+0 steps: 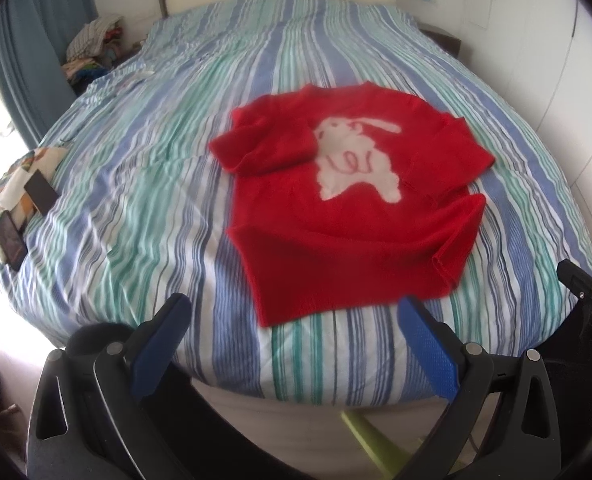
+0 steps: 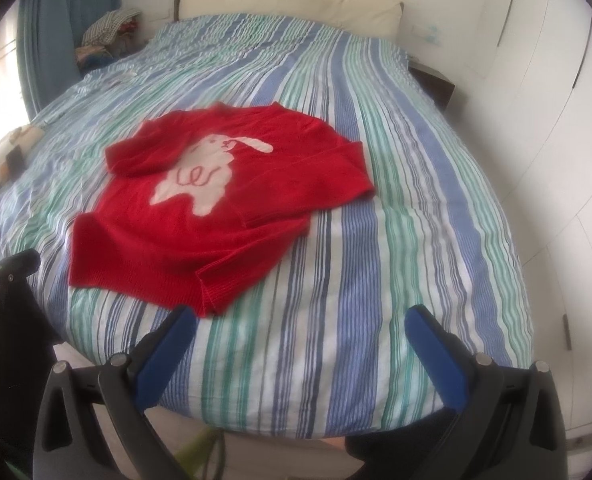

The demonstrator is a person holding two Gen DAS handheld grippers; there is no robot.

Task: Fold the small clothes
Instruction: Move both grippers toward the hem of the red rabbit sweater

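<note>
A small red sweater (image 1: 296,216) with a white rabbit on its front lies flat on the striped bedspread (image 1: 143,184); one sleeve is folded across its chest. My left gripper (image 1: 291,312) hovers open just short of the sweater's near hem, holding nothing. In the right wrist view the same red sweater (image 2: 143,240) lies left of centre on the bedspread (image 2: 376,240). My right gripper (image 2: 300,324) is open and empty, to the right of the sweater's near corner. Part of the other gripper shows at each view's edge.
A patterned cloth with dark flat objects (image 1: 19,196) lies at the bed's left edge. A pile of clothes (image 1: 91,48) sits at the far left by a blue curtain (image 1: 27,52). White cupboard doors (image 2: 556,160) line the right side. A cream headboard (image 2: 287,4) stands at the far end.
</note>
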